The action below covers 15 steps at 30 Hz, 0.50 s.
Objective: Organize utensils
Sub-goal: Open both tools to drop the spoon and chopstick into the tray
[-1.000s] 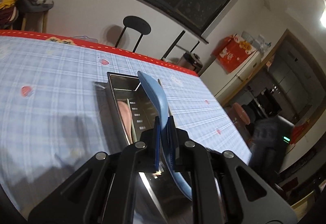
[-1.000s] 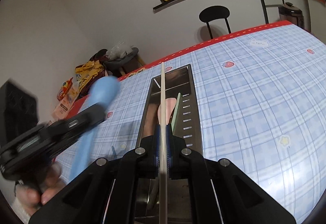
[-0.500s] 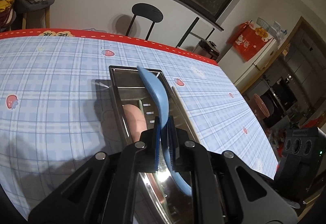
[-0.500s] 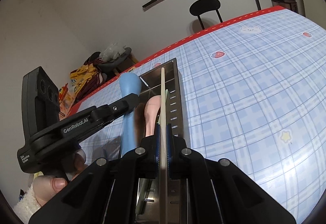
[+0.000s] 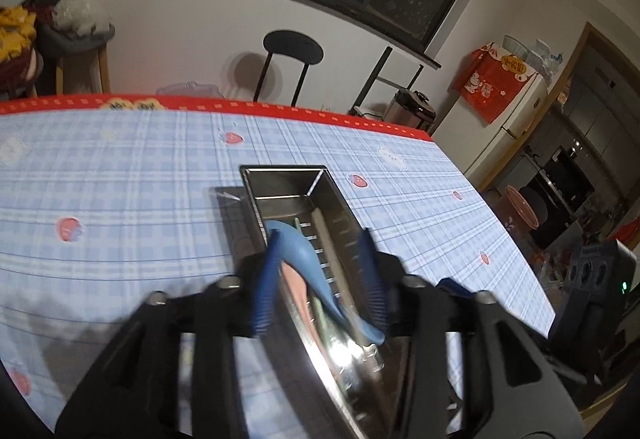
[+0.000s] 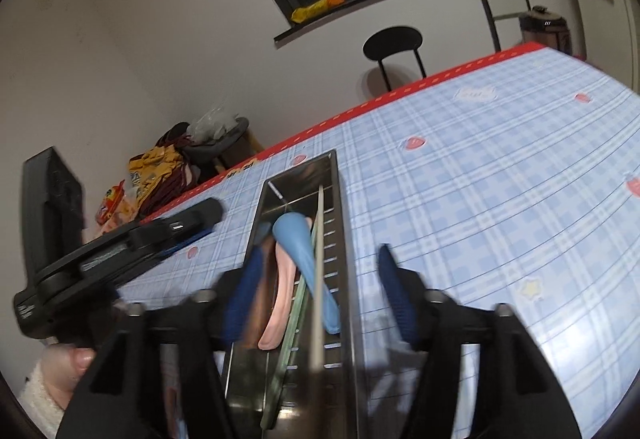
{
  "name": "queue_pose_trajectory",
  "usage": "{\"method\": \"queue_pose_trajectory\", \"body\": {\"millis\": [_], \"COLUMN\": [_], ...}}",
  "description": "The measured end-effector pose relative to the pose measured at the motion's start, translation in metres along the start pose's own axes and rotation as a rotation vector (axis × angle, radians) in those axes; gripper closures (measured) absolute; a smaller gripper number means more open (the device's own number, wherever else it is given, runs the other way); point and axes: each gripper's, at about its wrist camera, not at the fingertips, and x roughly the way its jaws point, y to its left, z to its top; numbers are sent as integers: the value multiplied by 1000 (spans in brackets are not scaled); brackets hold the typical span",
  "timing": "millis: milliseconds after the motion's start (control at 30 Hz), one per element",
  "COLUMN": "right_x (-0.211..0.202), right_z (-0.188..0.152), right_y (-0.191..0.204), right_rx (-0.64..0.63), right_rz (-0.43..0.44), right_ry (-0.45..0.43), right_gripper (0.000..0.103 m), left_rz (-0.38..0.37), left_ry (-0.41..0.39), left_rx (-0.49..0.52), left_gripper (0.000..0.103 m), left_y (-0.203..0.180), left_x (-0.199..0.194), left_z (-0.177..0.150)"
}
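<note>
Now both grippers hang over the long steel tray (image 5: pixel 334 199) on the blue checked tablecloth (image 5: pixel 120 175), and both have just been opening.

In the left wrist view, the left gripper (image 5: pixel 320 275) has its blue-padded jaws spread apart. The blue spoon (image 5: pixel 308 259) lies between them, down in the tray; it lies close by the left pad, but blur hides whether they touch, and it is clear of the right pad. Under the blue spoon lies a pink spoon (image 5: pixel 294 287).

From the right wrist view, the right gripper (image 6: pixel 316 279) also stands with its jaws wide. The pale chopstick (image 6: pixel 318 271) runs lengthwise between them, touching neither pad, resting in the tray just beside the blue spoon (image 6: pixel 304 255) and the pink spoon (image 6: pixel 280 303). A pale green utensil (image 6: pixel 298 303) lies alongside them.

The left gripper (image 6: pixel 200 219) shows at the left of this view, held by a hand (image 6: pixel 68 367) in a fleecy white sleeve (image 6: pixel 40 399).
</note>
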Motion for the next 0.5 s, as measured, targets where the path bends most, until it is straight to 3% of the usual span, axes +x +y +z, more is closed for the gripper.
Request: {"method": "queue_pose_trajectory", "body": {"millis": [67, 133, 267, 367, 500], "right_x": [-4, -9, -19, -28, -37], "right_z": [0, 0, -3, -10, -23], "right_y": [4, 9, 19, 29, 47], "right_rx": [-21, -49, -91, -138, -227], "right_rz": [-15, -28, -14, 6, 40], "right_ry": [-12, -24, -30, -15, 39], "right_gripper": [23, 18, 17, 16, 14], "left_rz": [18, 52, 102, 135, 168], "left_ry": [-14, -36, -71, -79, -77], "left_rx": [31, 61, 100, 101, 57], "left_gripper": [41, 19, 18, 10, 7], "left_y": [-1, -3, -4, 1, 14], "left_x": [-15, -34, -81, -111, -156], "left_z": [-4, -8, -27, -43, -74]}}
